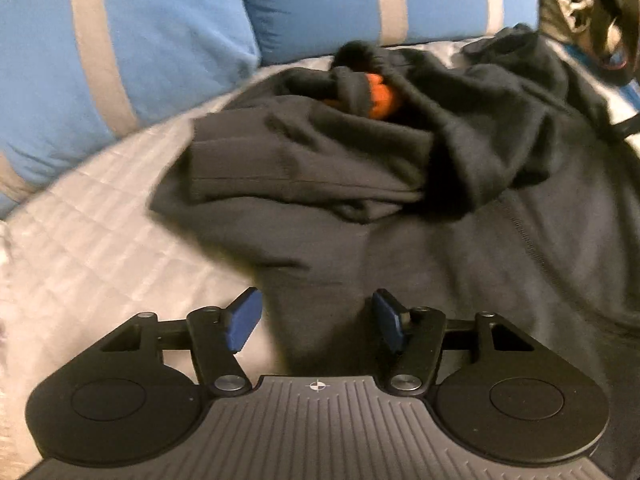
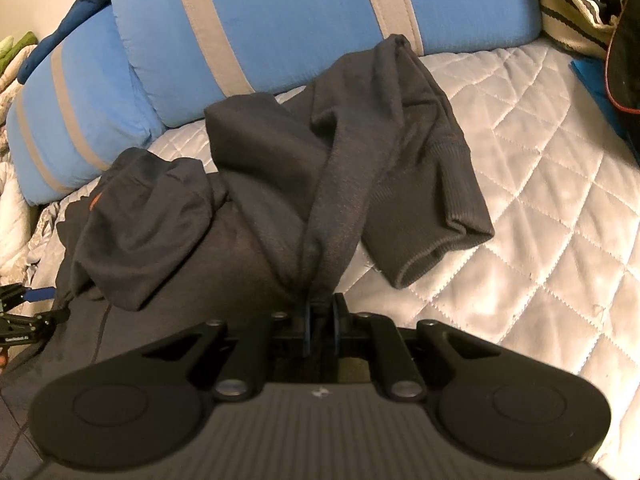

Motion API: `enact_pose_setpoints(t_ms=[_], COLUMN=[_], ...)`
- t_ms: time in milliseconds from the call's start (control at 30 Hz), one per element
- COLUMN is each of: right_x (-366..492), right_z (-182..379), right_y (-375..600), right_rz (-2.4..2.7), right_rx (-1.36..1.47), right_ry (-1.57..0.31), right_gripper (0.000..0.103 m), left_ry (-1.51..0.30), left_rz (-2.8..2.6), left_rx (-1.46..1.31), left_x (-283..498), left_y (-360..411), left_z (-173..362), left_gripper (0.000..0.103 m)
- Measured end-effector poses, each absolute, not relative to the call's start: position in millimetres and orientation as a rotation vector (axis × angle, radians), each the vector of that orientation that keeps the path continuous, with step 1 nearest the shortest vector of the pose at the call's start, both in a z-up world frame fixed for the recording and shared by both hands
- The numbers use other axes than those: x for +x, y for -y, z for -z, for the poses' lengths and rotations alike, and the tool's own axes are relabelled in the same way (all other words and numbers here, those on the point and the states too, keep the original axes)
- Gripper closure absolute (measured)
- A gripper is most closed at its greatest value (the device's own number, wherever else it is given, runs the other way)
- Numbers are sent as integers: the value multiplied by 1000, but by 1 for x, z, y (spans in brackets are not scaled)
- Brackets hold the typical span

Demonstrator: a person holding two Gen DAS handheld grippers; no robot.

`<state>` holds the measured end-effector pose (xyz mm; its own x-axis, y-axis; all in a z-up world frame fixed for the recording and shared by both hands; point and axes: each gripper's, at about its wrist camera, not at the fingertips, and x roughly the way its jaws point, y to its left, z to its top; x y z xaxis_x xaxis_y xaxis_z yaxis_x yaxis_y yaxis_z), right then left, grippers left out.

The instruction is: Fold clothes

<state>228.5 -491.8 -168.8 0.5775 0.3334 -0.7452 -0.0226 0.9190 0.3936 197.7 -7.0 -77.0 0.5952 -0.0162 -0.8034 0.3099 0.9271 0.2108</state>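
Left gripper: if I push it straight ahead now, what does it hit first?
Probably the dark sweatshirt on the quilt: the open left gripper points at flat fabric, the bunched folds beyond. Depth is unclear.

Quilted grey bed (image 2: 540, 184) under dark sweatshirt (image 2: 256, 216) and blue striped pillows (image 2: 288, 20).

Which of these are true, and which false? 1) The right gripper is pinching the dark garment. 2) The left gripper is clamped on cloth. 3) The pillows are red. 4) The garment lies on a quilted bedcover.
1) True: the right gripper is shut on the dark garment.
2) False: the left gripper is open, holding nothing.
3) False: the pillows are blue with grey stripes.
4) True: the quilted bedcover lies under it.
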Motion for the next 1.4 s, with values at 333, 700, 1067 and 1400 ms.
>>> enact_pose_setpoints(t_ms=[333,700,1067,1400], right_x=[229,231,229,211], right_z=[170,169,143,146], right_y=[490,485,481,503], right_rz=[-220,-209,-170,-144], right_rx=[345,325,248,288], right_ry=[-936,-943,-941,-949], right_gripper=[93,93,95,96], left_ry=[-862,-891,-846,-873], left_rz=[119,217,118,105], left_rx=[329,318,308,57], left_x=[184,190,193,185], left_y=[-48,-19,-34,-87], left_z=[73,76,58,65], left_gripper=[43,72,95,95])
